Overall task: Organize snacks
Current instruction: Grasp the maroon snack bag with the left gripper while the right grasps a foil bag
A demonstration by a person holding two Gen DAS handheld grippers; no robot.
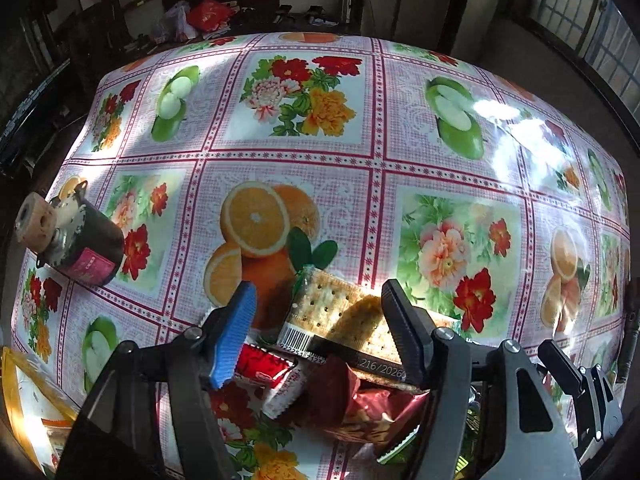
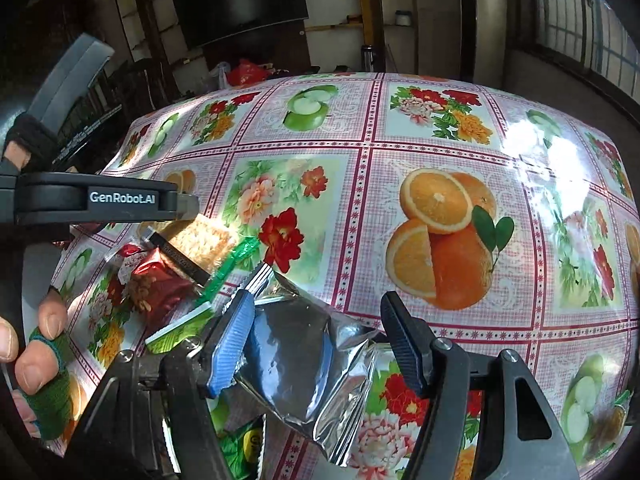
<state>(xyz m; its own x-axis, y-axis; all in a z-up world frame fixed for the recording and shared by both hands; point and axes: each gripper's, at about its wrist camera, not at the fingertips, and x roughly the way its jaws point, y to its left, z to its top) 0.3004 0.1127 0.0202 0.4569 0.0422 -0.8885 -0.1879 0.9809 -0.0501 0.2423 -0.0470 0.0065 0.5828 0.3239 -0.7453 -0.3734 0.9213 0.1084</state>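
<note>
Now both grippers stand open over the snacks at the lower part of each frame. Between the fingers of the left gripper (image 1: 320, 316) lies a cracker pack (image 1: 340, 316), untouched. The right gripper (image 2: 318, 328) frames a silver pouch (image 2: 304, 364) on the tablecloth (image 2: 400, 152). A jar (image 1: 80, 248) lies at left.

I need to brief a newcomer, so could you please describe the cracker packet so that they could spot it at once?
On the glossy floral and fruit-print tablecloth, find the printed halved oranges; a heap of snack wrappers lies just below them. The clear packet of pale square crackers lies at the heap's far edge. Unlike the red wrappers beside it, it shows its dotted crackers and a white barcode label.
</note>
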